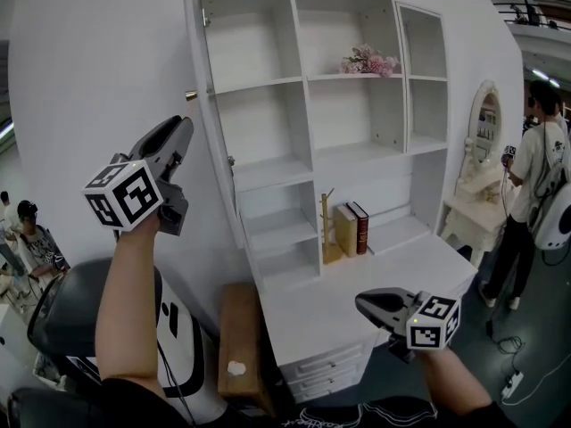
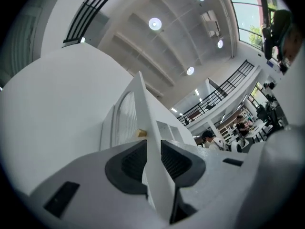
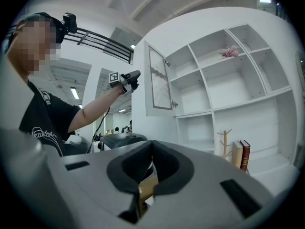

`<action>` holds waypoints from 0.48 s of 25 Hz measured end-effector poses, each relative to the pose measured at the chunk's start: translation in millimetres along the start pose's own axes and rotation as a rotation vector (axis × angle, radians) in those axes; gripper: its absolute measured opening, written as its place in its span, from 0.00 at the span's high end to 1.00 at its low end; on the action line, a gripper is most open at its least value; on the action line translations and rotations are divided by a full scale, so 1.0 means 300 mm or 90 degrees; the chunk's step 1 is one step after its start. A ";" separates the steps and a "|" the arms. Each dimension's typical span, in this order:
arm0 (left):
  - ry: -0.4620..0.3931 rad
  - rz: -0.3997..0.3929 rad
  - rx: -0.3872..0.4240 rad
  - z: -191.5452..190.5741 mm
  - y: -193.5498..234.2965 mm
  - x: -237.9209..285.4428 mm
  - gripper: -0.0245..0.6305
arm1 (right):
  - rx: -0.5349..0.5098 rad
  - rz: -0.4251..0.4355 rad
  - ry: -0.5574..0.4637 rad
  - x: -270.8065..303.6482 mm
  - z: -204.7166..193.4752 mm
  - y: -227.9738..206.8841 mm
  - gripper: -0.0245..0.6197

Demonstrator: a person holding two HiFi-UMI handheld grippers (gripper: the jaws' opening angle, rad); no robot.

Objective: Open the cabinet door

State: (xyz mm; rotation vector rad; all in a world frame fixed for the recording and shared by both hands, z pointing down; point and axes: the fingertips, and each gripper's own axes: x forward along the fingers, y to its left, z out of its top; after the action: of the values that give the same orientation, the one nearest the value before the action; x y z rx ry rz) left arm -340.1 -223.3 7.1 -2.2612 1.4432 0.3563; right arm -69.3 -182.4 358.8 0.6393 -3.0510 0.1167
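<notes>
The white cabinet door (image 1: pixel 214 150) stands swung out, nearly edge-on in the head view, with a small brass knob (image 1: pixel 190 95) on its far side. My left gripper (image 1: pixel 183 130) is raised at the door's free edge. In the left gripper view the door's edge (image 2: pixel 143 109) runs between the two dark pads (image 2: pixel 131 163), and my left gripper (image 2: pixel 153 149) is shut on it. From the right gripper view the door (image 3: pixel 159 82) hangs open with the left gripper (image 3: pixel 131 78) on it. My right gripper (image 1: pixel 361 301) hovers low over the desk top, jaws together and empty (image 3: pixel 151 147).
Open shelves hold pink flowers (image 1: pixel 370 62), two books (image 1: pixel 352 228) and a wooden stand (image 1: pixel 327 226). Below lie a white desk top (image 1: pixel 393 270) with drawers (image 1: pixel 326 373), a wooden stool (image 1: pixel 239 346) and a dark chair (image 1: pixel 71 310). A person (image 1: pixel 535 176) stands by a mirror (image 1: pixel 484 127) at right.
</notes>
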 end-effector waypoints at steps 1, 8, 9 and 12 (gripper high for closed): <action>-0.002 -0.006 -0.014 -0.015 -0.024 -0.033 0.84 | 0.000 0.005 0.003 -0.012 -0.003 0.007 0.95; 0.045 -0.018 -0.037 -0.186 -0.290 -0.240 0.84 | 0.009 0.057 -0.009 -0.084 0.009 0.088 0.95; 0.054 -0.020 -0.039 -0.214 -0.340 -0.271 0.84 | 0.008 0.068 -0.009 -0.091 0.008 0.108 0.95; 0.072 -0.035 -0.084 -0.294 -0.503 -0.374 0.85 | 0.004 0.101 -0.007 -0.119 -0.002 0.174 0.95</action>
State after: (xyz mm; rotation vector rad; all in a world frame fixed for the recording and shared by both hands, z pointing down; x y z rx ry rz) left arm -252.4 -122.2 166.1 -2.4573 1.4486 0.3190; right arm -57.6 -120.4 354.5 0.3990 -3.1091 0.1261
